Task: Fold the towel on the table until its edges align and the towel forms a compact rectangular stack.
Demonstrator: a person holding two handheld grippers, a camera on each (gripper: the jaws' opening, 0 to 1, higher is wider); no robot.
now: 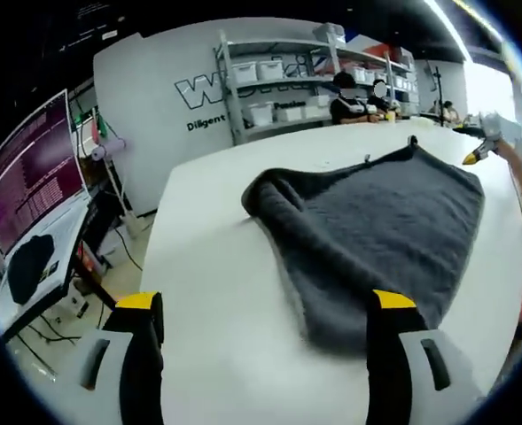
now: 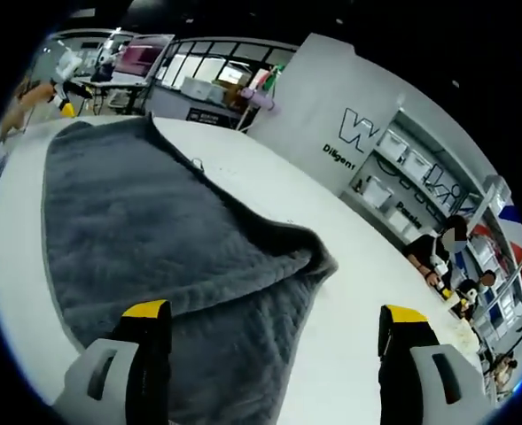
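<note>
A dark grey towel (image 1: 376,230) lies spread on the white table (image 1: 207,266), one corner bunched and turned over at its left (image 1: 269,190). My left gripper (image 1: 266,305) is open; its right fingertip (image 1: 392,301) hangs over the towel's near edge and the left one over bare table. The right gripper (image 1: 475,155) shows at the towel's far side. In the right gripper view the towel (image 2: 145,221) has an upper layer ending in a rumpled corner (image 2: 314,257). My right gripper (image 2: 275,312) is open, its left fingertip (image 2: 145,310) above the towel. The left gripper (image 2: 64,106) shows beyond the towel.
A purple-lit monitor (image 1: 30,177) and cables stand off the table's left edge. Shelves with white bins (image 1: 278,80) line the back wall, and people sit at the far end (image 1: 349,102). Bare table lies right of the towel (image 2: 376,266).
</note>
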